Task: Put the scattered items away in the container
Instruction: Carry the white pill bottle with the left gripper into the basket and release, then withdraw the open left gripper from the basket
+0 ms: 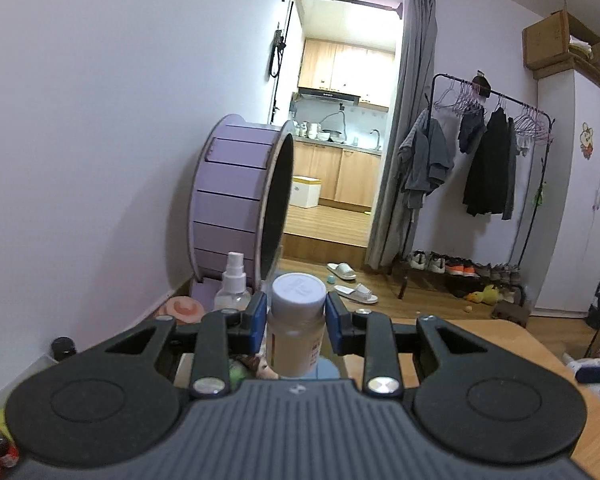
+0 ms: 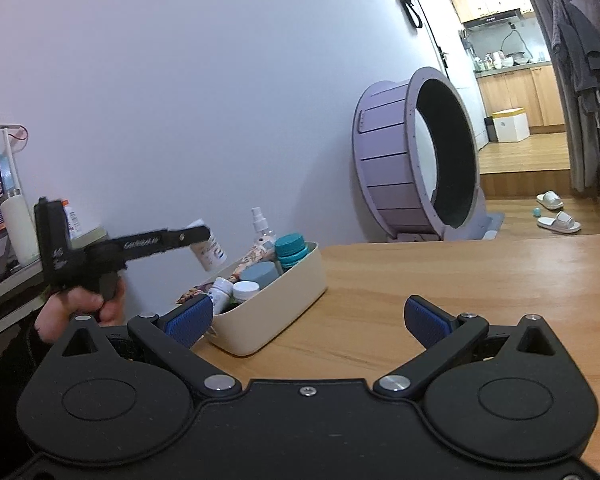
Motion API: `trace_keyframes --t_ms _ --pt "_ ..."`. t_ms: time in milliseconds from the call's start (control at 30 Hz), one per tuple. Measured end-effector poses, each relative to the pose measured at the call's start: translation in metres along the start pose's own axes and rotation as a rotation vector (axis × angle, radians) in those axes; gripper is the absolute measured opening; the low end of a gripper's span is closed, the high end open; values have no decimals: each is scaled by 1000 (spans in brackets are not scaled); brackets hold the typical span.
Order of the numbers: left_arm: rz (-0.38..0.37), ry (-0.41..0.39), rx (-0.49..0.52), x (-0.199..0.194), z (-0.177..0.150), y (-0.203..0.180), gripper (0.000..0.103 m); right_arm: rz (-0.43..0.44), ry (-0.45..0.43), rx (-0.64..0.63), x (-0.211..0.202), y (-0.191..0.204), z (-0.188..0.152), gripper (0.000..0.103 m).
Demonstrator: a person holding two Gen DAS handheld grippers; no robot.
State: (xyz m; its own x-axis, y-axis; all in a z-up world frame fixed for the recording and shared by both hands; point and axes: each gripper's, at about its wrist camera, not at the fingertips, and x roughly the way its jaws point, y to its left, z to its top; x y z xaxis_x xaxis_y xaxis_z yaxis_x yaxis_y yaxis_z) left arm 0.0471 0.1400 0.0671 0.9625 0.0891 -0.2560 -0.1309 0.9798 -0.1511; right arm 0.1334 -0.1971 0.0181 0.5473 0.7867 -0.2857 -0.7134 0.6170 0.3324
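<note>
My left gripper [image 1: 296,322] is shut on a small bottle [image 1: 296,328] with a white cap and holds it in the air above the cream container [image 2: 276,312]. From the right wrist view the same bottle [image 2: 211,254] hangs tilted over the container's left end. The container holds several bottles, teal-lidded jars [image 2: 290,249], a clear spray bottle [image 2: 262,228] and snack packets. My right gripper [image 2: 311,322] is open and empty, low over the wooden table [image 2: 439,272], just right of the container.
A purple cat wheel [image 2: 411,156] stands on the floor behind the table. A monitor and a white bottle [image 2: 18,228] are on a desk at the left. Slippers [image 2: 555,216] lie near the kitchen doorway. A clothes rack [image 1: 483,168] stands at the right.
</note>
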Motion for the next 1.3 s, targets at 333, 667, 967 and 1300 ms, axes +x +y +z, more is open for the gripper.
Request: trace_keyframes --t_ms 333,667,967,1300 --pt "7 55 5 59 0 0 30 -2 33 8 9 -2 -5 103" --pt "36 107 38 75 -16 4 34 -22 45 23 11 -6 -5 103" --pt "14 88 14 38 -16 9 41 -13 41 11 12 1 -2 103" --pt "-11 73 11 -4 -20 -6 61 17 26 8 10 8 5 103"
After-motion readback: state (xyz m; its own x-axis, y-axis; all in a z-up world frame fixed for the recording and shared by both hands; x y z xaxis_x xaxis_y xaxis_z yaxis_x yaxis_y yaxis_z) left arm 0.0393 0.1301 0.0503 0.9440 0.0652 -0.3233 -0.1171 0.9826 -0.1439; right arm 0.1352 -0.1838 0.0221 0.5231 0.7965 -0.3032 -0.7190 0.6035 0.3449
